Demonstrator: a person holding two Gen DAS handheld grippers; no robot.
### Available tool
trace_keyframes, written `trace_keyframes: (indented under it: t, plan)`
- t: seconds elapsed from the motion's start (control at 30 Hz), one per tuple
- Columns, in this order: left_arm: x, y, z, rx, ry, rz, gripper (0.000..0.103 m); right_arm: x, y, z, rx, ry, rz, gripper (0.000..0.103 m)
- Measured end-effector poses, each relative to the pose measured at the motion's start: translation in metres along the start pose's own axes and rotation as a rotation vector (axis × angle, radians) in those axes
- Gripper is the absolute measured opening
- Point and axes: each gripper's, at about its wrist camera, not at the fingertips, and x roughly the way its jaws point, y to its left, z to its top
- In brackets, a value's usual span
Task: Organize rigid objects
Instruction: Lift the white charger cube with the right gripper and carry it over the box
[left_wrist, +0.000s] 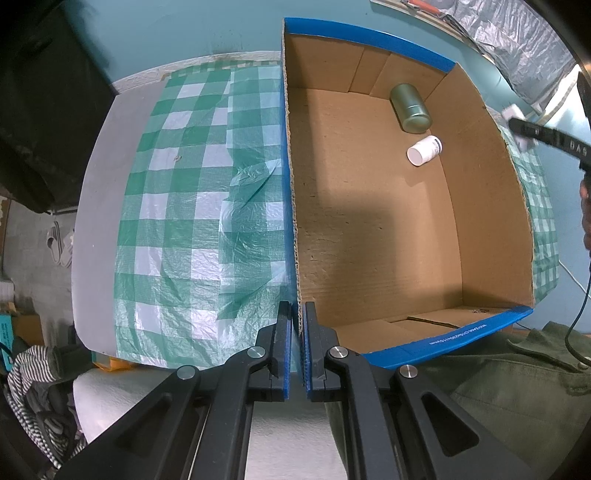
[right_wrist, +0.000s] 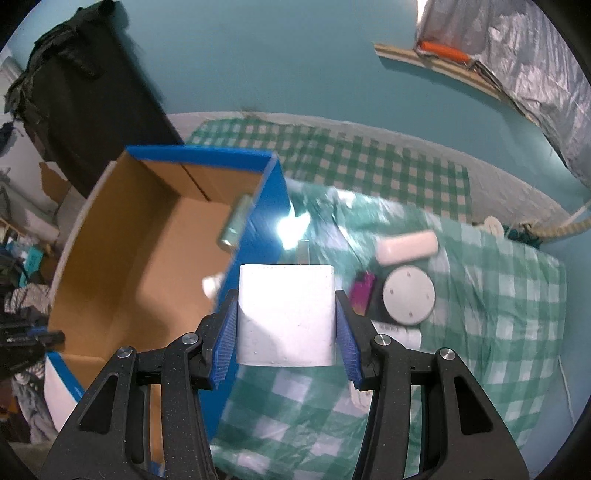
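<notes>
An open cardboard box with blue outer walls stands on a green checked cloth. Inside it, at the far end, lie a green metal can and a white bottle. My left gripper points straight down, shut on the box's near left wall. My right gripper is shut on a white plug adapter with its prongs pointing away. It hangs above the cloth, just right of the box's blue wall. In the left wrist view the right gripper shows past the box's right wall.
On the cloth right of the box lie a white oblong case, a round grey disc, a magenta object and a white tube. A teal wall stands behind the table. A person's green sleeve is near the box's front corner.
</notes>
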Motion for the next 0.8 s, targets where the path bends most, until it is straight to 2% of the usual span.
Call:
trace_keyframes:
  t: [0.27, 0.8]
  plan:
    - [0.000, 0.001, 0.000, -0.007, -0.001, -0.003, 0.005, -0.002, 0.020, 0.026, -0.061, -0.012, 0.022, 0.049]
    - [-0.001, 0.001, -0.001, -0.009, -0.001, -0.003, 0.005, 0.023, 0.060, 0.051, -0.153, 0.027, 0.061, 0.049]
